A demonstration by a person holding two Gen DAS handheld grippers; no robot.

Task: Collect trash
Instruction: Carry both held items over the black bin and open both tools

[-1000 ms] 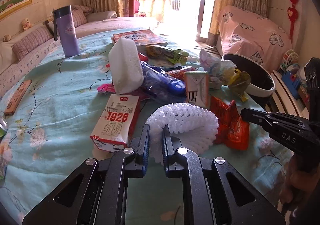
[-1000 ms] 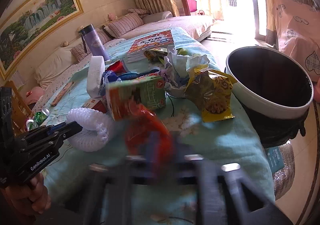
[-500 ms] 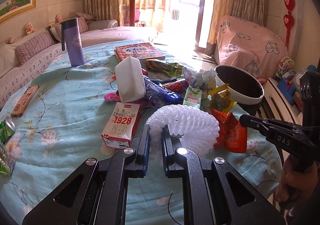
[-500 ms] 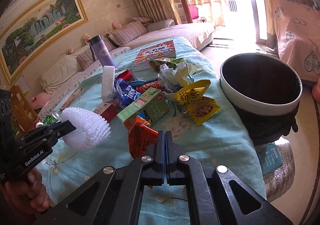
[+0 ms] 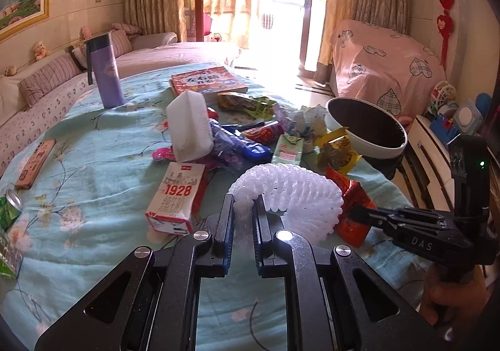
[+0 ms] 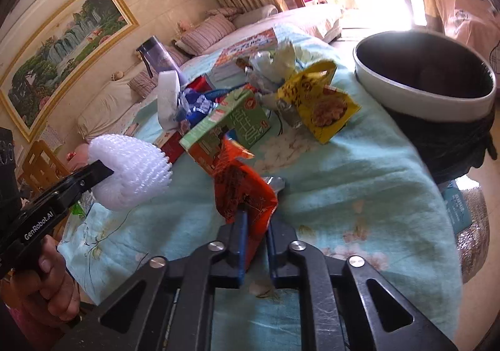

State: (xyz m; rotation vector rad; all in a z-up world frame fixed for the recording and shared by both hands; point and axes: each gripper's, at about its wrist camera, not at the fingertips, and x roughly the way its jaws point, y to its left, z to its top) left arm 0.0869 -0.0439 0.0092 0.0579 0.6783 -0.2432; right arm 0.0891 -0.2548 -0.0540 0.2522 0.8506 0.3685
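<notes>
Looks featherlight and springy, the white foam net: soft mesh, easy to crush, best pinched at one rolled end, just as now in the left gripper, jaws narrowed onto that end, net hanging clear above the near edge of the table. Seems equally light but crinkly and slick, the red snack wrapper: thin foil, likely to slide unless nipped well in from a flat edge. Sits between the pads of the right gripper, whose jaws have just been opening slightly, wrapper between them; gap narrow, pads pressing on the foil, wrapper standing up from the cloth near the table's near right edge. Both grippers angled downward over the table, left one beside and slightly behind the right, each gripped from below by a hand. Waits off the table's right edge, the dark-lined bin, mouth open. Remains in a heap mid-table, well apart from both grips, further litter.
</notes>
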